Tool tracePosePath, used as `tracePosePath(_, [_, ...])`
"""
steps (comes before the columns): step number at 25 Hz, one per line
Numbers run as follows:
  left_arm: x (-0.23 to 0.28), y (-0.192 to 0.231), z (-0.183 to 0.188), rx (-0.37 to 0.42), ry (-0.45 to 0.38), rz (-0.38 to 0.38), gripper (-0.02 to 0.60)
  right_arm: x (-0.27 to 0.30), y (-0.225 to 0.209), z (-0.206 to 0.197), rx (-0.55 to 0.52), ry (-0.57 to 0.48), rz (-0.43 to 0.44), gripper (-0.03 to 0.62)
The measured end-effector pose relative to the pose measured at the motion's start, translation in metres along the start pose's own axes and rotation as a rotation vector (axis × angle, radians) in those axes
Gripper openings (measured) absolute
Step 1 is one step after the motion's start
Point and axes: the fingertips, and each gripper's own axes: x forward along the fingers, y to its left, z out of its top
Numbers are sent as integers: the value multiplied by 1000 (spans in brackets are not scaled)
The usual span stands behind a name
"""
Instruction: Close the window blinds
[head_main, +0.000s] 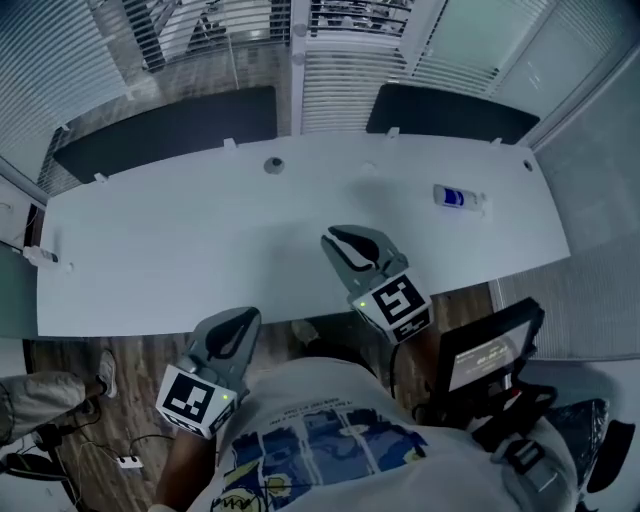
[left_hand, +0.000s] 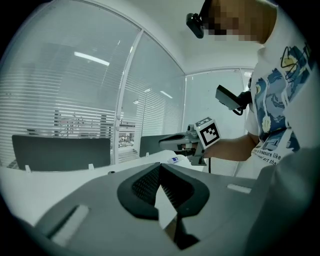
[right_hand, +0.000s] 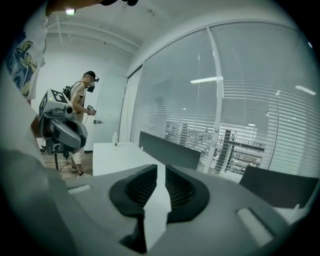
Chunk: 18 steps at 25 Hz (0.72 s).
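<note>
Window blinds (head_main: 350, 85) run along the glass wall beyond a white table (head_main: 200, 240); the slats of the middle panels let the outside show through. In the right gripper view the blinds (right_hand: 240, 100) fill the window ahead. My left gripper (head_main: 240, 318) hangs at the table's near edge, its pads meeting at the tips (left_hand: 160, 172), with nothing in it. My right gripper (head_main: 338, 238) is held over the table's near part, its jaws (right_hand: 161, 172) a narrow slit apart with nothing between them. Both are far from the blinds.
Two dark panels (head_main: 170, 130) (head_main: 450, 115) stand behind the table's far edge. A small blue-labelled bottle (head_main: 455, 197) lies at the table's right. Another person (right_hand: 82, 110) stands at the room's far left, near a door. Cables lie on the wood floor (head_main: 130, 462).
</note>
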Motion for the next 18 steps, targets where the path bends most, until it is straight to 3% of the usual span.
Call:
tracePosePath(6, [15,25,21,-20,-7,85,3,42,-91,22,-43,-9,-64,37])
tracePosePath(12, [9,60,16,-73,6,194,3,108,-181,56,-60,-44,-159,38])
tracePosePath(18, [-16,75,11,-123,18,312,3,161,-239,94,-51,-90,-231,67])
